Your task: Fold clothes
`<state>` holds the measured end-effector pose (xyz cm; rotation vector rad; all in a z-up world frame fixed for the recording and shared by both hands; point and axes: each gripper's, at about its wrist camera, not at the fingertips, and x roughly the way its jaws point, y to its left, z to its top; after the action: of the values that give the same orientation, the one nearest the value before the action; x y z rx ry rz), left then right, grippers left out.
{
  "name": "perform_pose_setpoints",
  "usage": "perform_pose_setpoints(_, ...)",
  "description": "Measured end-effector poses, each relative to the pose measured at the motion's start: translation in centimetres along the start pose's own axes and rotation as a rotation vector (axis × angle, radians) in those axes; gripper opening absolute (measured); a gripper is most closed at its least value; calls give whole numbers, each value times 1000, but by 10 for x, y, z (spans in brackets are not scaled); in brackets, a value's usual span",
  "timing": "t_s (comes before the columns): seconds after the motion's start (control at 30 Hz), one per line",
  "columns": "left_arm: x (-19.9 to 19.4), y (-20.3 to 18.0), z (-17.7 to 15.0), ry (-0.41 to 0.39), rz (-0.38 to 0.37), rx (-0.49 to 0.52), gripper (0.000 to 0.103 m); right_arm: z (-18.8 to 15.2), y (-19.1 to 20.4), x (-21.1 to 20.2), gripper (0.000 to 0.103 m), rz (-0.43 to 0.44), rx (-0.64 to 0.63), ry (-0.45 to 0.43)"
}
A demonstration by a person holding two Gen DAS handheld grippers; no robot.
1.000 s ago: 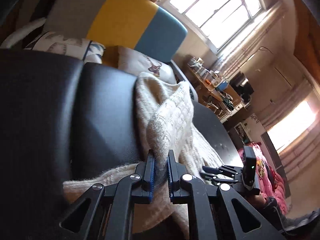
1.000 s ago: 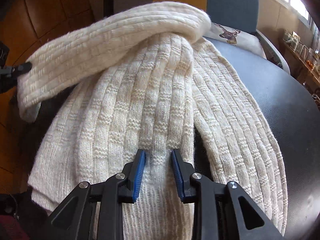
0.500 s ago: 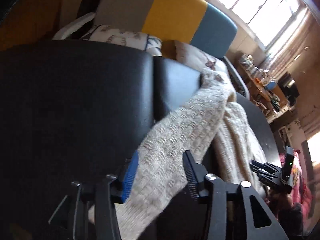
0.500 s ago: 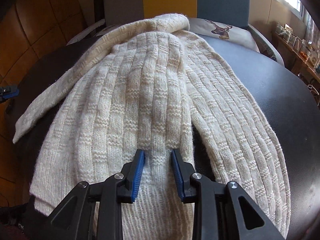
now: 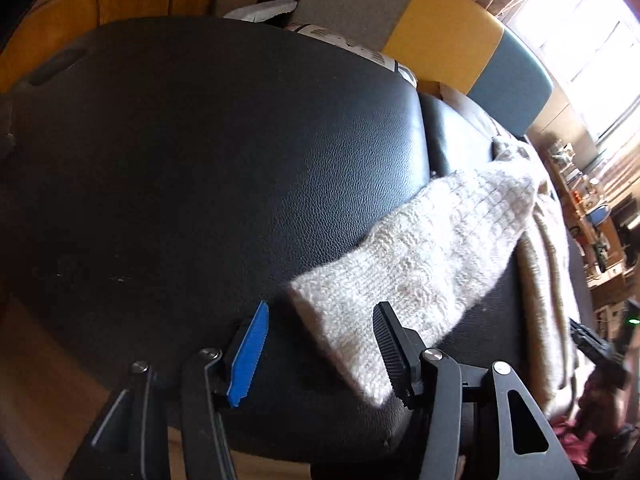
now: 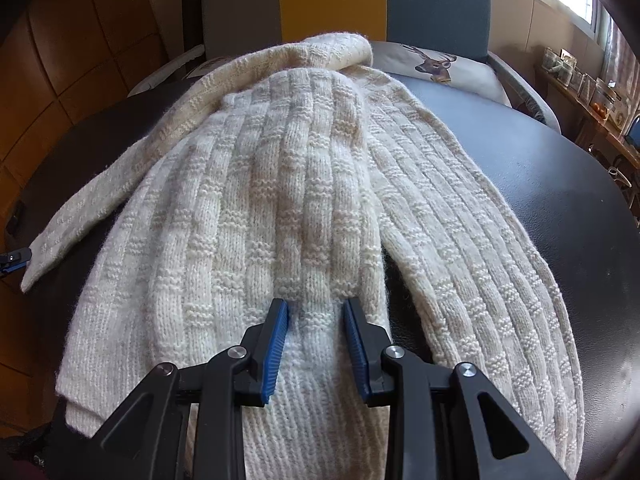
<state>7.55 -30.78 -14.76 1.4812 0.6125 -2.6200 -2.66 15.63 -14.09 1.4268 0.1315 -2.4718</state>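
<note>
Left gripper [image 5: 320, 350], jaws spread wide and grasping nothing, hovers at the end of a cream knit sleeve [image 5: 416, 264] that lies flat on the black leather surface [image 5: 200, 168]. Right gripper [image 6: 316, 346], jaws parted yet pressed against a raised ridge of the cream knit sweater [image 6: 280, 184]; whether it truly pinches the fabric cannot be told. Sweater spread across the black surface, one sleeve reaching left. Behind: grey, yellow and blue chair back [image 6: 340, 4]; deer-print cushion [image 6: 436, 66].
</note>
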Motion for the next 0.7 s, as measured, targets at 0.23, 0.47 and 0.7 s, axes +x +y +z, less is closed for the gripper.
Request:
perform_pose_setpoints(0.23,-13,-8,3,-136,22,-12,9,4,3,3,30,-26,-14,11)
perform_pose_setpoints(0.47,-31,31,31,-184,81,-83,10,5,6,4,30,-53,-8,21)
perform_pose_setpoints(0.7,3,61,43,-85,192,-111,17,7,9,6,31,-88,23,30)
